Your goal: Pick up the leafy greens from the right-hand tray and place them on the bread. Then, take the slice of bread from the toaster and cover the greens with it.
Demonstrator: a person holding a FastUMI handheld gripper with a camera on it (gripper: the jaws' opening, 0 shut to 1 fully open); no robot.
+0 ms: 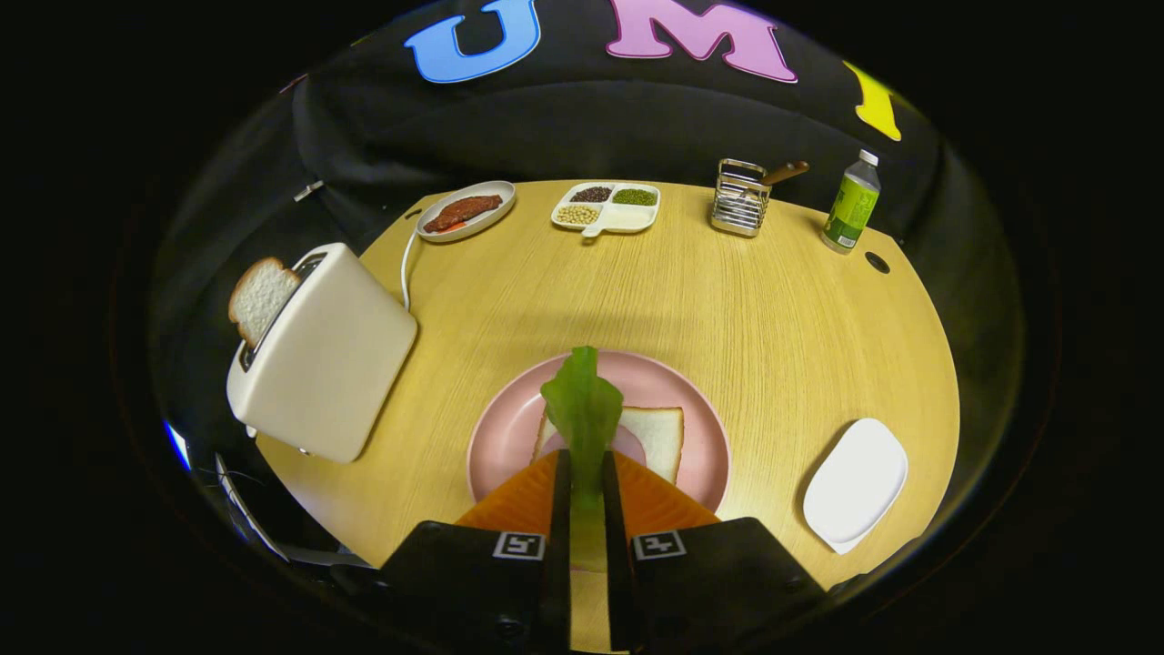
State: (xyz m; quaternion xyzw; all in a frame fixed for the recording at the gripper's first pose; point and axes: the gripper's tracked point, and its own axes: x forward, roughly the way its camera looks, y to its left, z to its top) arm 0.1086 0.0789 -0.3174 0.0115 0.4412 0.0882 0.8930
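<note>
Gripper view: your gripper point(587, 473) pinches the greens point(583, 409) between both fingers — leaf upright over the bread point(657, 435) on the pink plate point(509, 428) just ahead. Beyond to the left, the toaster point(327, 364) holds a slice point(261, 296); an empty tray point(857, 482) lies right on the table point(727, 300).
</note>
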